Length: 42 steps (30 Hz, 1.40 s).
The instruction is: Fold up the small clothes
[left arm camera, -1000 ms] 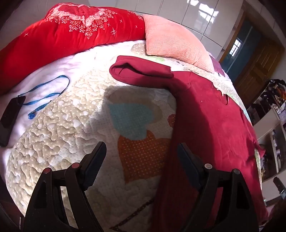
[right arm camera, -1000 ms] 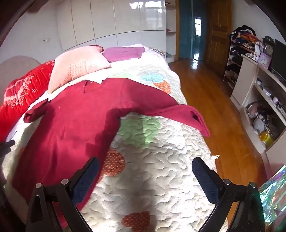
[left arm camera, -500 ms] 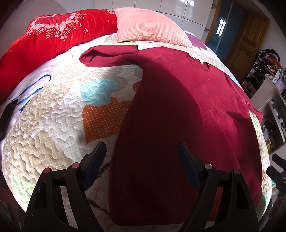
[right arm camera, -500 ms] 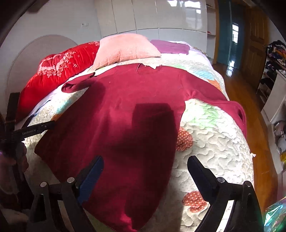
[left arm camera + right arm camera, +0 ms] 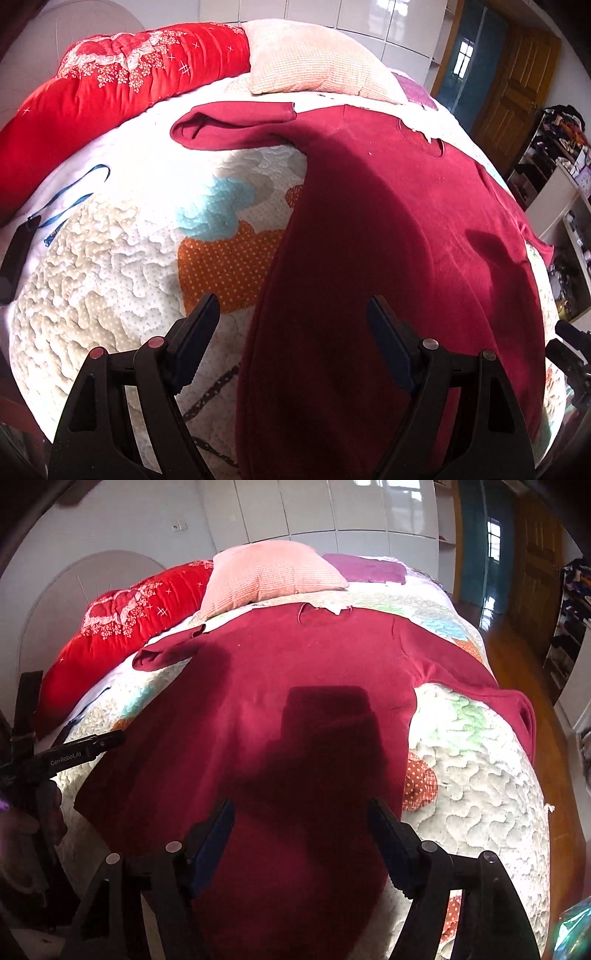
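Observation:
A dark red long-sleeved sweater point(image 5: 399, 236) lies spread flat on the quilted bed, neck toward the pillows; it also shows in the right wrist view point(image 5: 295, 716). Its left sleeve point(image 5: 229, 125) is folded back on itself near the red duvet. Its right sleeve point(image 5: 517, 705) hangs over the bed's right edge. My left gripper point(image 5: 291, 328) is open and empty, above the sweater's left hem edge. My right gripper point(image 5: 301, 830) is open and empty, above the lower middle of the sweater. The left gripper also shows at the left of the right wrist view point(image 5: 85, 749).
A red floral duvet point(image 5: 103, 85) and a pink pillow point(image 5: 266, 576) lie at the head of the bed. A purple cloth point(image 5: 365, 568) lies behind the pillow. A blue lanyard point(image 5: 70, 199) and a black phone point(image 5: 14, 254) lie at the left. Shelves point(image 5: 569, 206) stand beside the bed at the right.
Both grippers have swung toward the sweater's lower part and come closer to it. The right gripper's jaws have narrowed a little but stay open.

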### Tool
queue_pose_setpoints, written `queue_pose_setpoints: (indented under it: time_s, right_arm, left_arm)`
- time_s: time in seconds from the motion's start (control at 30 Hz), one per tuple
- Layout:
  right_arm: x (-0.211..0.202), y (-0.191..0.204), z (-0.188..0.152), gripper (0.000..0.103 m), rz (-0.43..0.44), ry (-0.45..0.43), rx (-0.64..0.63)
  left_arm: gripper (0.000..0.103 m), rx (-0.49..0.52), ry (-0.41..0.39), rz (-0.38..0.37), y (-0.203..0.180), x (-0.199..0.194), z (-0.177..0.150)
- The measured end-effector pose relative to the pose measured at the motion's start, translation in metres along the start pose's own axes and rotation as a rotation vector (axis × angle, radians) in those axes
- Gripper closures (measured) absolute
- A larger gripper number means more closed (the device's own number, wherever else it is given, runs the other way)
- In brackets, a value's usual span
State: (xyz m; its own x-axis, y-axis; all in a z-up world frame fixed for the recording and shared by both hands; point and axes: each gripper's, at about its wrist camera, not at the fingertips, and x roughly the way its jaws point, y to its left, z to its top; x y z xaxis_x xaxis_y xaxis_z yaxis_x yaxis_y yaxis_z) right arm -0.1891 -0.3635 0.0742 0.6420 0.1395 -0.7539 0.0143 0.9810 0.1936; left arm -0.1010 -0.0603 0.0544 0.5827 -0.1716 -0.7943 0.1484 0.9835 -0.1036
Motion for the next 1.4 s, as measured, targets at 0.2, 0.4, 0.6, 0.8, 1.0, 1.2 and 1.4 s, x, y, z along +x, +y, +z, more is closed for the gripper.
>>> queue_pose_setpoints:
  time_s: [0.2, 0.4, 0.6, 0.8, 1.0, 1.2, 1.4]
  right_arm:
    - [0.023, 0.014, 0.023, 0.031, 0.117, 0.014, 0.080]
    - [0.052, 0.034, 0.057, 0.031, 0.145, 0.027, 0.059]
    - [0.093, 0.061, 0.121, 0.029, 0.202, 0.015, 0.043]
    - [0.160, 0.111, 0.201, 0.025, 0.287, 0.019, 0.019]
    - [0.250, 0.167, 0.252, 0.025, 0.243, 0.074, -0.069]
    - [0.306, 0.181, 0.263, 0.051, 0.290, 0.126, -0.059]
    - [0.243, 0.169, 0.275, 0.098, 0.264, -0.036, -0.134]
  left_arm:
    - [0.021, -0.055, -0.019, 0.004, 0.013, 0.012, 0.026]
    - [0.021, -0.092, -0.015, 0.015, 0.026, 0.034, 0.047]
    - [0.021, -0.117, -0.034, 0.039, 0.042, 0.056, 0.067]
    - [0.021, -0.136, 0.001, 0.042, 0.063, 0.080, 0.068]
    - [0.021, -0.155, 0.011, 0.042, 0.079, 0.088, 0.065]
    - [0.021, -0.144, 0.013, 0.058, 0.082, 0.094, 0.066]
    - [0.021, -0.146, 0.006, 0.071, 0.084, 0.095, 0.069]
